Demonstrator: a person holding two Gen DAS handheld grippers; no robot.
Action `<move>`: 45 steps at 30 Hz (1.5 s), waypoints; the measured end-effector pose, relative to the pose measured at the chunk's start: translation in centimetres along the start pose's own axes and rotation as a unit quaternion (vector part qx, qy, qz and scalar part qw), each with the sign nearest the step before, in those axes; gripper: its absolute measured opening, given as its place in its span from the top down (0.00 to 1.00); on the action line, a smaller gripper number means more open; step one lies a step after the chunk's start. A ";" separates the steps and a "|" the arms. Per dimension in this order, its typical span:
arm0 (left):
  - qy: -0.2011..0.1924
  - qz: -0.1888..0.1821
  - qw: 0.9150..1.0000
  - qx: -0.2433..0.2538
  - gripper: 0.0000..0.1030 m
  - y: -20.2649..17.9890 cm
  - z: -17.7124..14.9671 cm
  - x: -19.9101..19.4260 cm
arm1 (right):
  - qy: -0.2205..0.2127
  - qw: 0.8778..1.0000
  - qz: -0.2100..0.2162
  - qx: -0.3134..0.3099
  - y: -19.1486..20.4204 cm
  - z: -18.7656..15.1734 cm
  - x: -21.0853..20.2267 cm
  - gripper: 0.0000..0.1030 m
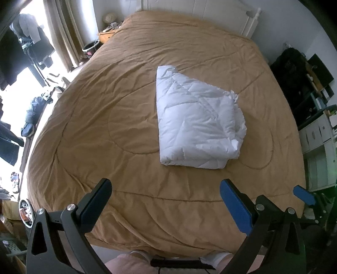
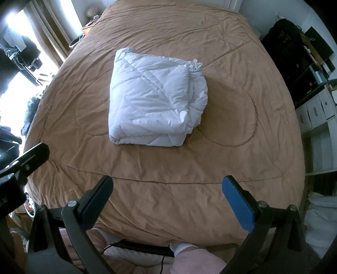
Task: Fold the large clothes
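Note:
A white quilted duvet [image 1: 198, 120] lies folded into a thick bundle in the middle of the bed, on the tan bedspread [image 1: 105, 126]. It also shows in the right wrist view [image 2: 153, 99], with its loose layered edges to the right. My left gripper [image 1: 166, 189] is open and empty, held above the bed's near edge, well short of the bundle. My right gripper [image 2: 168, 185] is open and empty too, beside the left one. A fingertip [image 1: 304, 195] of the right gripper shows at the right of the left wrist view.
A white headboard [image 1: 210, 12] stands at the far end. A nightstand [image 1: 106, 34] and curtains [image 1: 63, 31] are at the far left, clutter on the floor at left. White drawers [image 2: 316, 113] and dark bags [image 2: 290, 54] stand at the right. The person's feet [image 2: 183, 247] are below.

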State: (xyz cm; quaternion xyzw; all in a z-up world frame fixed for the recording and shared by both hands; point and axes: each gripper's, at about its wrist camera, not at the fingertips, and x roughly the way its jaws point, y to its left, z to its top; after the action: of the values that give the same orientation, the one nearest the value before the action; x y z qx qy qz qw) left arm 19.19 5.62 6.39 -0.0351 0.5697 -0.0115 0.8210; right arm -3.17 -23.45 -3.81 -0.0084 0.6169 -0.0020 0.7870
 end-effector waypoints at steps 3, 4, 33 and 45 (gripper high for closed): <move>0.002 0.001 1.000 0.000 0.01 0.1 0.0 0.1 | 0.002 1.000 -0.001 0.000 0.0 0.0 0.2 0.00; 0.002 0.001 1.000 0.000 0.01 0.1 0.0 0.0 | 0.003 1.000 -0.001 0.000 0.0 0.0 0.2 0.00; 0.009 0.000 1.000 -0.001 0.01 -0.1 -0.3 -0.1 | 0.013 1.000 -0.001 -0.003 0.1 -0.3 0.6 0.00; 0.011 0.002 1.000 0.000 0.01 -0.1 -0.6 0.1 | 0.013 1.000 -0.001 -0.004 0.1 -0.2 0.6 0.00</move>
State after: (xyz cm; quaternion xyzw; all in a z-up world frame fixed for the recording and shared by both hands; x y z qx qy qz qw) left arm 18.66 5.45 6.07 -0.0337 0.5791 -0.0107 0.8145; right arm -3.22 -23.35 -4.47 -0.0116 0.6271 -0.0006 0.7789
